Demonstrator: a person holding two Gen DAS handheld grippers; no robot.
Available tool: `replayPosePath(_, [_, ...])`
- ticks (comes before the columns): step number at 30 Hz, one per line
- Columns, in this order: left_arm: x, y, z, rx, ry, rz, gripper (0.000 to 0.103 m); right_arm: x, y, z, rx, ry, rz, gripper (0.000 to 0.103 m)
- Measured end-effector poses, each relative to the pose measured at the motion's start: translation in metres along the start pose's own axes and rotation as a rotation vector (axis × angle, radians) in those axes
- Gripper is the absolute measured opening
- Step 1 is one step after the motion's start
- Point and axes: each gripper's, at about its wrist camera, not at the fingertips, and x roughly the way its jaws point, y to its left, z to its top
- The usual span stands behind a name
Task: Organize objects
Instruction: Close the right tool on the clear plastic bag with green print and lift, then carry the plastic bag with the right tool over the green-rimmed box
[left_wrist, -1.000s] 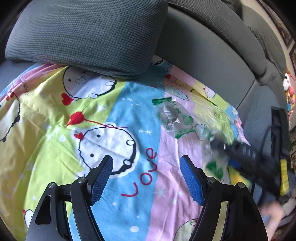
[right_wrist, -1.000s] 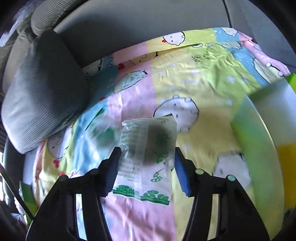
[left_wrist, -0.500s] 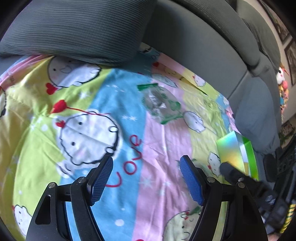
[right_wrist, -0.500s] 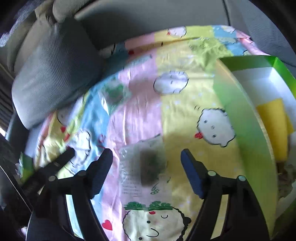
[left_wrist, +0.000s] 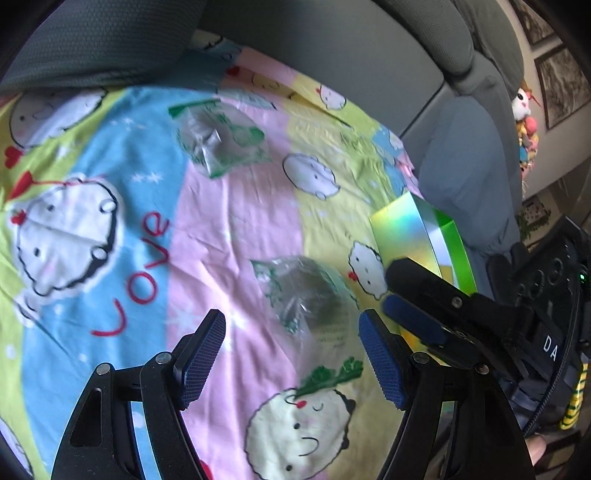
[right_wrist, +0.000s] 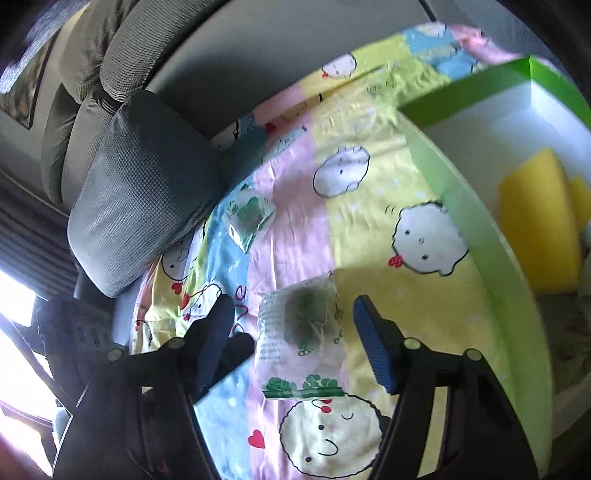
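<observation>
Sofa seat draped with a cartoon-print sheet (left_wrist: 229, 229). Left wrist view: left hand-held gripper (left_wrist: 291, 354) with jaws apart, empty, over a clear plastic packet (left_wrist: 306, 295) lying on the sheet; a second packet (left_wrist: 218, 140) lies farther back, near a grey cushion (left_wrist: 96, 40); green box (left_wrist: 413, 236) at right. Right wrist view: right hand-held gripper (right_wrist: 295, 343) jaws apart, straddling the near packet (right_wrist: 303, 339) without touching; box (right_wrist: 491, 229) holds yellow sponges (right_wrist: 535, 229).

The colourful cartoon-print bedsheet (left_wrist: 229, 206) carries the red word "Love" (left_wrist: 140, 273) at about nine o'clock in the left view. White letters "DA" (left_wrist: 549, 348) sit on the black tongs body at three o'clock. Print on the clear green-trimmed plastic packet (right_wrist: 301, 332) is too small to read.
</observation>
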Motion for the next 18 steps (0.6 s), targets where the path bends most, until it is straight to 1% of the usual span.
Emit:
replayPosePath(5, [0.007, -0.002, -0.002, -0.001, 0.039, -0.026, 0.075, 0.012, -0.002, 0.0, 0.02, 0.051, 0.052, 0.065])
replayPosePath(8, [0.009, -0.001, -0.003, -0.007, 0.044, -0.028, 0.075, 0.02, -0.006, 0.0, 0.031, 0.078, 0.054, 0.065])
replayPosePath(11, [0.017, 0.001, -0.003, -0.016, 0.067, -0.024, 0.075, 0.03, -0.01, 0.0, 0.051, 0.116, 0.064, 0.065])
replayPosePath(14, [0.024, 0.001, -0.005, -0.012, 0.084, -0.038, 0.074, 0.038, -0.016, -0.001, 0.057, 0.143, 0.054, 0.065])
replayPosePath(16, [0.025, -0.002, -0.006, 0.003, 0.086, -0.046, 0.064, 0.044, -0.019, -0.001, 0.061, 0.158, 0.04, 0.064])
replayPosePath(18, [0.024, -0.005, -0.008, 0.019, 0.074, -0.05, 0.057, 0.049, -0.023, -0.002, 0.075, 0.173, 0.044, 0.064])
